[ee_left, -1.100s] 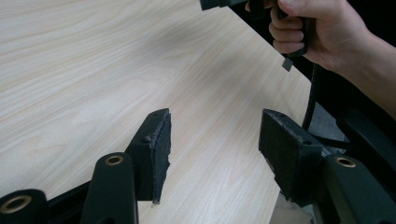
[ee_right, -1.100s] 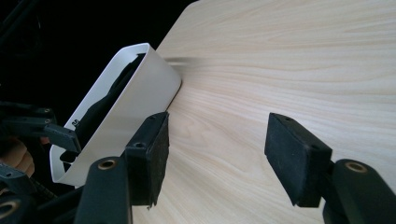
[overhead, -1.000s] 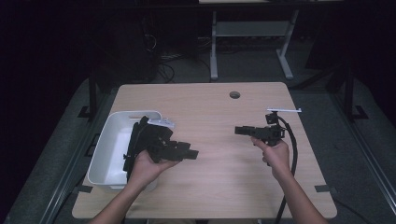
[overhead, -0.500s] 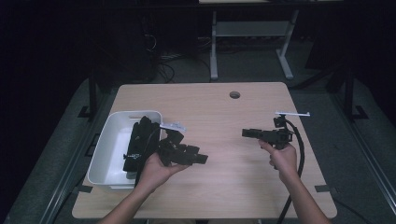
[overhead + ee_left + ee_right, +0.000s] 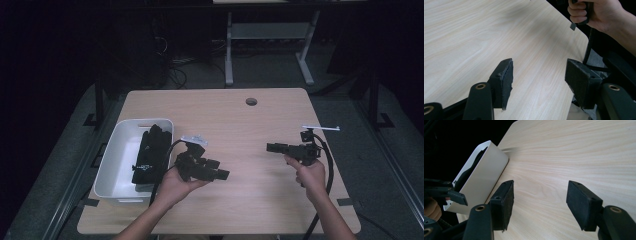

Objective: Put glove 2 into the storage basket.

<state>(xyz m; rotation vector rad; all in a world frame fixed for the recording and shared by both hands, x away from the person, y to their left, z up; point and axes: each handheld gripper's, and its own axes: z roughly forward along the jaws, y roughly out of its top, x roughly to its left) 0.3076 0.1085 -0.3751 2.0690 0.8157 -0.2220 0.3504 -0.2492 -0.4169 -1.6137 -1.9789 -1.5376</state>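
My left gripper (image 5: 223, 174) lies in an upturned hand just right of a white bin (image 5: 112, 170), its jaws pointing right. In the left gripper view, the left gripper (image 5: 537, 72) stands open over bare wood; its jaws have just been opening, with nothing between them. My right gripper (image 5: 270, 147) hovers over the right half of the table, pointing left at the other one. Seen from the right gripper view, the right gripper (image 5: 540, 195) is open and empty, with the white bin (image 5: 484, 175) beyond it.
Dark objects (image 5: 150, 152) fill the bin; what they are is unclear. A round cable hole (image 5: 251, 101) sits near the table's far edge. The other hand (image 5: 596, 12) shows near the table's right edge. A white desk frame (image 5: 265, 35) stands behind the table.
Both hands drifted right and nearer the front edge. The left gripper moved farther from the bin toward the table's middle.
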